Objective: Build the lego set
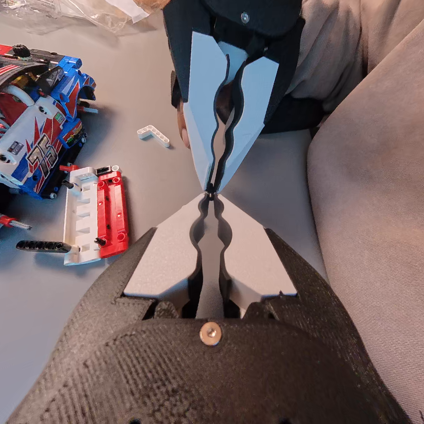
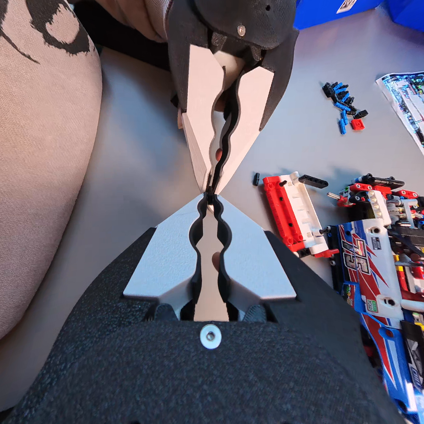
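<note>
My left gripper (image 1: 210, 196) and my right gripper (image 1: 211, 187) meet tip to tip above the grey table. Both are shut on a small black pin (image 1: 210, 192) held between the two sets of tips. The right wrist view shows the same: my right gripper (image 2: 210, 199) below, my left gripper (image 2: 210, 187) above, and the pin (image 2: 210, 195) between them. A red, white and blue race car model (image 1: 34, 137) (image 2: 378, 263) lies on the table. A red and white panel assembly (image 1: 98, 215) (image 2: 293, 213) lies beside it.
A white angled beam (image 1: 153, 135) lies loose on the table. A pile of black and blue pins (image 2: 341, 101), a red plate (image 2: 358, 124), a booklet (image 2: 406, 103) and a blue box (image 2: 344, 11) are farther off. Plastic bags (image 1: 68, 13) lie at the back. A person's beige clothing (image 1: 367, 206) is close by.
</note>
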